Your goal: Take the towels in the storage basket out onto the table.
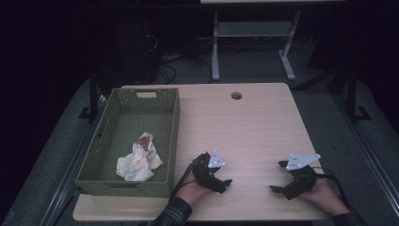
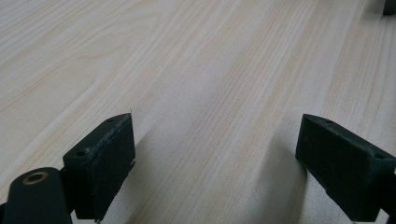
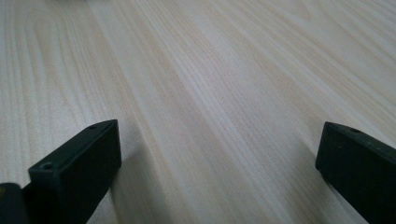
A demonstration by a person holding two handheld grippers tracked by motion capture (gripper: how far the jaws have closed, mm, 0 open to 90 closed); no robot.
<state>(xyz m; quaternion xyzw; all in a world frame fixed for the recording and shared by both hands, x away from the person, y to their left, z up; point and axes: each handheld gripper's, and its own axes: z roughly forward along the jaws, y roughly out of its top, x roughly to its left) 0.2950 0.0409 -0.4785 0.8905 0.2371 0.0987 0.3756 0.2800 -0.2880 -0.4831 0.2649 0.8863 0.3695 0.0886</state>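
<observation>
A person's hands rest both grippers low on the pale wooden table (image 1: 244,127), near its front edge. In the high view my left gripper (image 1: 225,181) sits just right of a green woven basket (image 1: 174,122), and my right gripper (image 1: 278,175) lies further right. Both point toward each other across the bare wood. In the left gripper view my left gripper (image 2: 215,158) stands open, nothing between the black jaws. In the right gripper view my right gripper (image 3: 219,163) is equally wide open over bare wood. A crumpled white cloth (image 1: 139,160) with a brown stain lies inside the basket.
The basket takes up the table's left side. A round cable hole (image 1: 236,95) sits near the table's far edge. Beyond the table stand a white desk frame (image 1: 254,42) and dark cables on a grey floor.
</observation>
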